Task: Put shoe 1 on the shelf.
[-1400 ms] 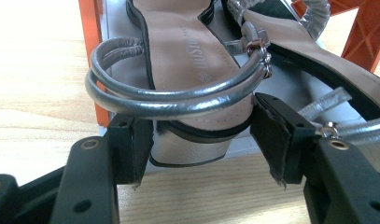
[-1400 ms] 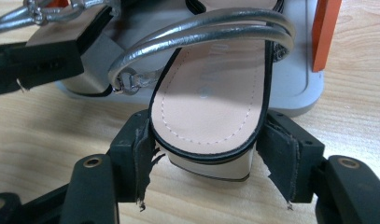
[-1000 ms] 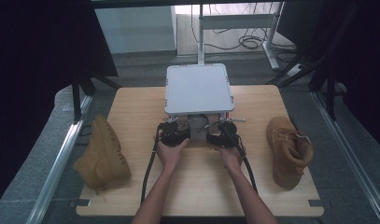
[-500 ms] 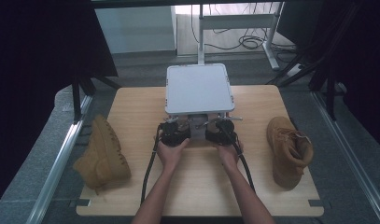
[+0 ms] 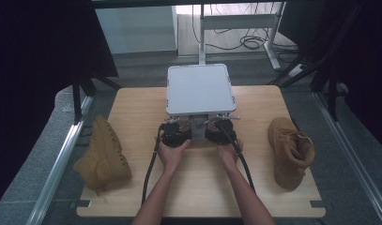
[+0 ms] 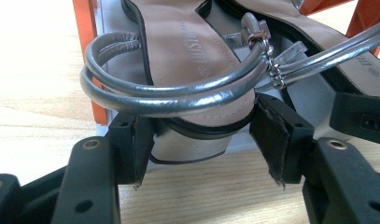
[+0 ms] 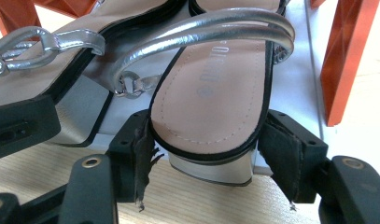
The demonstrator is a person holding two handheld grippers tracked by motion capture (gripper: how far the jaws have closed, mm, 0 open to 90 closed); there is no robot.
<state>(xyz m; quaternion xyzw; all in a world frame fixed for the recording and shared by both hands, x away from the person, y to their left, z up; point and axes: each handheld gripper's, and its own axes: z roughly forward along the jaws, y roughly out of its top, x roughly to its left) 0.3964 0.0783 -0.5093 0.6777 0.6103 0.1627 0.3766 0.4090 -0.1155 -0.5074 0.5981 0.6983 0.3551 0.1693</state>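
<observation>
Both claws, left point(image 6: 204, 140) and right point(image 7: 206, 154), gape around silver sandal heels point(image 6: 192, 140) under the rack point(image 5: 200, 89), apparently ready to clench and draw them out.

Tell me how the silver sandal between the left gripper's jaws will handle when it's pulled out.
The sandal probably slides out stiffly: its heel block looks solid. The thin silver straps stand up in loops and may flop or snag. The glossy heel sides could be slippery against the pads.

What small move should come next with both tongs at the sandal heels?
Probably close both tongs. The left tongs straddle the left sandal's heel and the right tongs straddle the right sandal's heel, but gaps show beside the pads, so neither silver sandal is gripped yet.
</observation>
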